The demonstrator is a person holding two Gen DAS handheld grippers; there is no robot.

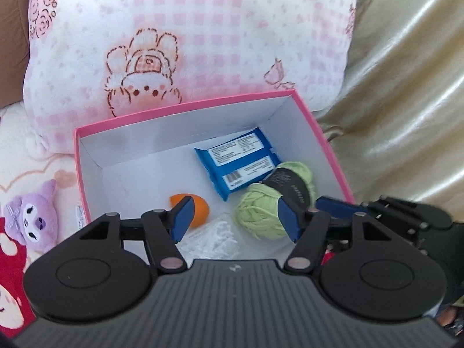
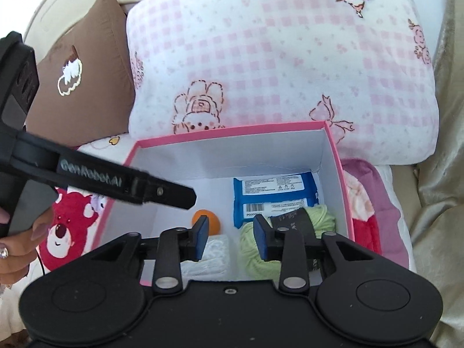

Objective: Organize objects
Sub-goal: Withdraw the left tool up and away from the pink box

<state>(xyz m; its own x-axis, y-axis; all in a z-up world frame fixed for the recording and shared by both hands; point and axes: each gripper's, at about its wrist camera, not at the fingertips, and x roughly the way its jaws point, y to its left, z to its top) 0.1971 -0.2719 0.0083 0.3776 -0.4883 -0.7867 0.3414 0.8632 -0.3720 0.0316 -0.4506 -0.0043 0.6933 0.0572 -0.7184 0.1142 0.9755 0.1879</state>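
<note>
Bed scene, soft printed bedding [image 1: 43, 174] underneath. Far left: brown pillow [image 2: 87, 66]; near left: purple plush [image 1: 32, 214] on red bear-print blanket [image 2: 69, 226]. Centre: pink box [image 1: 179, 107], white inside, against big pink checked pillow [image 1: 203, 29]. In box, left to right: orange ball [image 1: 200, 210], white crumpled bag [image 1: 214, 237] near front, blue wipes pack [image 1: 237, 162] toward back, green yarn [image 1: 258, 214] right front. Far right: shiny beige curtain [image 1: 406, 87]. Left gripper [image 1: 236, 217] over box, jaws apart, empty. Right gripper [image 2: 231, 237] over box, jaws narrowly apart, gripping nothing.
</note>
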